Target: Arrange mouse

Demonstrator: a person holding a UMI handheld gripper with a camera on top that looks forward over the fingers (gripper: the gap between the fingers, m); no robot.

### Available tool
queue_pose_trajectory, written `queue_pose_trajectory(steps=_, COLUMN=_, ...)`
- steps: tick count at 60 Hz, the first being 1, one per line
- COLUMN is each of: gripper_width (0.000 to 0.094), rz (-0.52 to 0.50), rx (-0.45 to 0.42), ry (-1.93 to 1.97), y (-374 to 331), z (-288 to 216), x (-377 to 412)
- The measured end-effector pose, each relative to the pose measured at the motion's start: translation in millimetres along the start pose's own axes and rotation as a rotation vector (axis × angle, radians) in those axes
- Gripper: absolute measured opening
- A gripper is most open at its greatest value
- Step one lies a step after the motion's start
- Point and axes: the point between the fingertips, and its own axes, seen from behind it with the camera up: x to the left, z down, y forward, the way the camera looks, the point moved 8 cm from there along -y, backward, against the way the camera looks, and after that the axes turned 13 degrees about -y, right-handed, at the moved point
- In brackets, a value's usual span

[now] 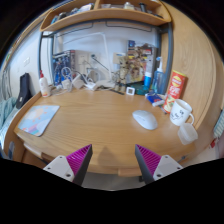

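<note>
A white computer mouse [145, 119] lies on the wooden table [95, 125], to the right of the middle and beyond my right finger. A pale blue mouse mat [38, 120] lies on the table's left side, beyond my left finger. My gripper [112, 160] is open and empty, its two magenta pads wide apart above the table's near edge. Nothing stands between the fingers.
A white mug [181, 112] and a white cup [188, 132] stand right of the mouse. An orange can [176, 85] stands behind them. Clutter of small items [100, 72] lines the table's back under a wooden shelf [105, 17]. A bottle [43, 84] stands at the back left.
</note>
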Motion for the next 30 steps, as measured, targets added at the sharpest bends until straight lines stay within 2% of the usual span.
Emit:
queue_pose_trajectory(steps=12, gripper_width=0.0848, rz=0.061, rx=0.027, ry=0.035, y=15, z=-10, x=-45)
queue_pose_trajectory(steps=30, gripper_width=0.0852, rz=0.003, rx=0.0, ry=0.032, y=65, z=-83, x=-47)
